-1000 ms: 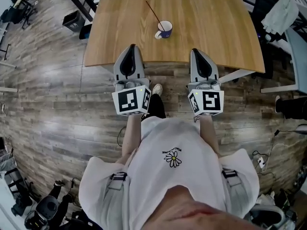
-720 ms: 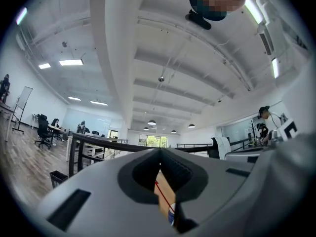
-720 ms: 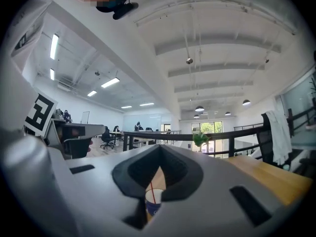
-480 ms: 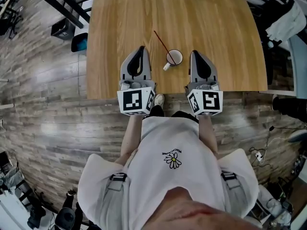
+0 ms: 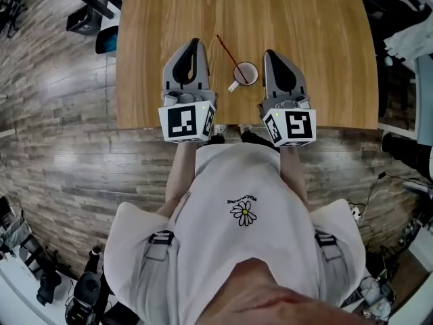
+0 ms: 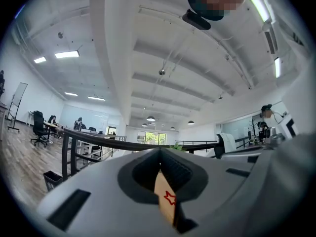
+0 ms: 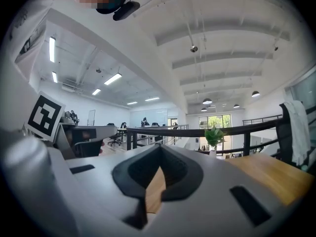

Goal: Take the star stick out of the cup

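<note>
While both are closed, empty, left tool [image 5: 195, 43], right tool [image 5: 270, 53] flanking cup [image 5: 245, 74], star stick [image 5: 227, 49]

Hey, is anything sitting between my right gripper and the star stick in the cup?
Nothing visible does. The cup stands just left of the right gripper, only tabletop between them, and the star stick leans away leftward.
</note>
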Action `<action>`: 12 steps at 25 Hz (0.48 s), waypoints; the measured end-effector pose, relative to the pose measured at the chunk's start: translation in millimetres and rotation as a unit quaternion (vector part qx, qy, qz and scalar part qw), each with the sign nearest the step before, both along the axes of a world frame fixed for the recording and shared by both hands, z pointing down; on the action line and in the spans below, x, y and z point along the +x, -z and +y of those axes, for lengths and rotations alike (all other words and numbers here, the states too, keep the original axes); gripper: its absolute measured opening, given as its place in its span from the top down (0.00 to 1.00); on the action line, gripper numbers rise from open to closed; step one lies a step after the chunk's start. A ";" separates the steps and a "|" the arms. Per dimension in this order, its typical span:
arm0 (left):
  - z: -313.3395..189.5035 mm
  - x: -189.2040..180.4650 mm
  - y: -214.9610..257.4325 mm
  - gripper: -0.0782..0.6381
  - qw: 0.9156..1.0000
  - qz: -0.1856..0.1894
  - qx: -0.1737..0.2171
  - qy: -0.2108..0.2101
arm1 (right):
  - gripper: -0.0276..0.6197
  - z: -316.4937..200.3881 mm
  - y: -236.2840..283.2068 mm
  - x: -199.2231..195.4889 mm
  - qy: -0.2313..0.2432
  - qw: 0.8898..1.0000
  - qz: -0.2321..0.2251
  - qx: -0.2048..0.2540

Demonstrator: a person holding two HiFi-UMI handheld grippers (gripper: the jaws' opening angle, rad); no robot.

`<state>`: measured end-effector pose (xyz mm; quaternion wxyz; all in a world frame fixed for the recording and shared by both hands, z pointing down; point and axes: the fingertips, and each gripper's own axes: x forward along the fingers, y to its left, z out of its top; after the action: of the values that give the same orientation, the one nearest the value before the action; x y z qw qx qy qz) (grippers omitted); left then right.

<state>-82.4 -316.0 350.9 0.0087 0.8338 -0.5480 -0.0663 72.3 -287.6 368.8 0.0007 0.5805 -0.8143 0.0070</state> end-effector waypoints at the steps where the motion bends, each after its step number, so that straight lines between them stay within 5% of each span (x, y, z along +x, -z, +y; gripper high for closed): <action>1: -1.1 -1.2 0.6 0.87 1.000 -0.001 0.001 0.006 | 0.95 -2.3 0.3 -1.5 0.007 1.000 0.000 0.000; 12: -7.9 -9.4 5.4 0.87 0.999 -0.009 0.008 0.042 | 0.95 -15.5 1.2 -11.0 0.051 0.999 -0.012 -0.002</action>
<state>-91.9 -323.9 345.5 -0.0052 0.8109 -0.5816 -0.0635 61.3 -303.1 367.6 -0.0076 0.5379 -0.8429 0.0152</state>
